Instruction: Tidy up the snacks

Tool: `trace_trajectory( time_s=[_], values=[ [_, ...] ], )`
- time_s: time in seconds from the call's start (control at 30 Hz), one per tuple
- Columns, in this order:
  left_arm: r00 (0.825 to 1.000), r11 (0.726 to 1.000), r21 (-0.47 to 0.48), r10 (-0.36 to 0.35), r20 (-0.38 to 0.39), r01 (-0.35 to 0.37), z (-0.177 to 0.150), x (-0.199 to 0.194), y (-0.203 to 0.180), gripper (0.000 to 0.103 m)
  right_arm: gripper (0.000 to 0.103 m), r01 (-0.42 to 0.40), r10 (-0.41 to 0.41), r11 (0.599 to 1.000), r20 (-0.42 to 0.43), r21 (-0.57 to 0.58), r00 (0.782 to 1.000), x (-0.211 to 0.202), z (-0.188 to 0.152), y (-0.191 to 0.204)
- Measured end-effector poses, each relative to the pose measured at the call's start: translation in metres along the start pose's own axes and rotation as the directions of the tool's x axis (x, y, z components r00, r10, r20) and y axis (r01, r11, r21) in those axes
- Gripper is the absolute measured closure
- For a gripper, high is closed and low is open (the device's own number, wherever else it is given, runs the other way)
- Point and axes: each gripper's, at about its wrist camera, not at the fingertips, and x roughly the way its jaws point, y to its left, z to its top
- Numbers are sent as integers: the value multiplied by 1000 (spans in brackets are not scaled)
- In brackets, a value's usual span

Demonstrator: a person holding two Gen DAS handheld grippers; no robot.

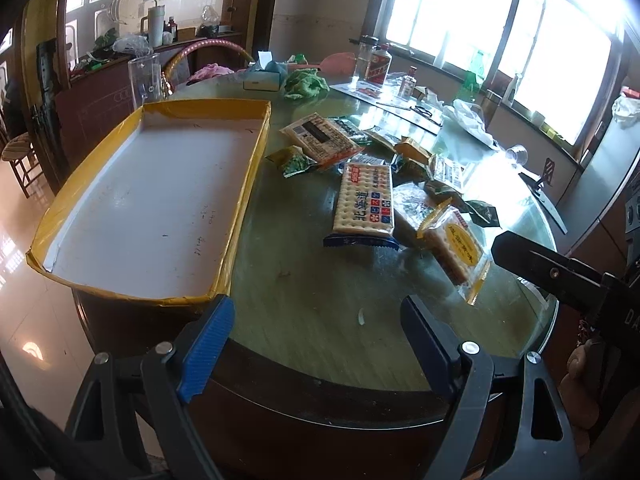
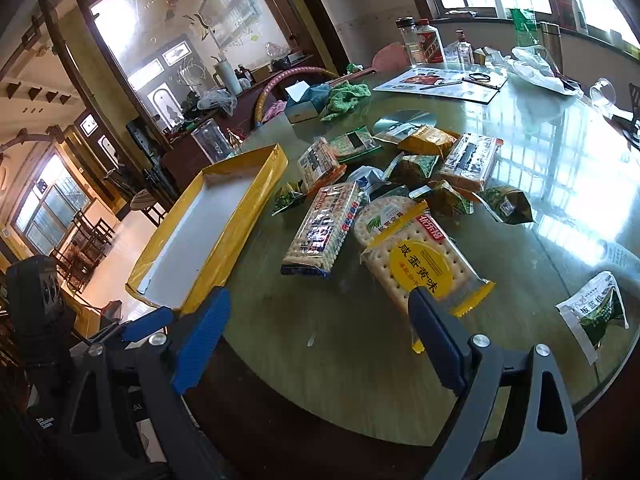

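Observation:
A shallow yellow-rimmed box (image 1: 248,168) with a white floor lies empty at the table's left; it also shows in the right wrist view (image 2: 240,216). Right of it lies a pile of snack packs: a blue-ended cracker pack (image 1: 366,204) (image 2: 320,232), a yellow-label cracker pack (image 1: 456,246) (image 2: 420,264), an orange-edged cracker pack (image 1: 320,138), and several small green packets (image 1: 294,160). My left gripper (image 1: 320,320) is open and empty above the near table edge. My right gripper (image 2: 320,312) is open and empty, its right finger just in front of the yellow-label pack.
The round glass-topped table (image 1: 312,300) carries a tissue box (image 1: 262,78), a green cloth (image 1: 306,84), bottles (image 1: 378,64), a tall glass (image 1: 144,78) and a plastic bag (image 1: 470,118) at the back. A green-white sachet (image 2: 596,312) lies apart at the right. The right gripper's body (image 1: 560,280) shows at the right.

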Motion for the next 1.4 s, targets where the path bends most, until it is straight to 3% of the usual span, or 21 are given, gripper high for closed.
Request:
trace_trajectory(
  time_s=[0.53, 0.83, 1.03, 1.17, 1.23, 1.27, 1.4],
  values=[
    [1000, 999, -24, -22, 13, 23, -7, -14, 5, 18, 12, 7, -8, 1000, 43, 22, 999, -28, -7, -9],
    [999, 999, 26, -42, -5, 42, -6, -5, -2, 18, 12, 42, -42, 999, -12, 34, 999, -14, -8, -38],
    [998, 998, 30, -50, -31, 51, 12, 7, 1, 18, 12, 74, -89, 990, -130, -116, 988, 44, 19, -46],
    [996, 995, 63, -70, -55, 74, 31, 22, -7, 18, 12, 156, -193, 961, -153, -228, 969, 74, 26, -47],
    [990, 991, 74, -109, -90, 115, 42, 34, -12, 18, 14, 137, -182, 964, -193, -227, 964, 83, 22, -53],
    [986, 988, 78, -126, -111, 135, 47, 42, -14, 18, 24, 146, -191, 963, -196, -225, 962, 83, 19, -55],
    [979, 981, 123, -128, -156, 148, 74, 80, -34, 18, 28, 160, -185, 975, -167, -154, 968, 69, 3, -61]
  ],
)
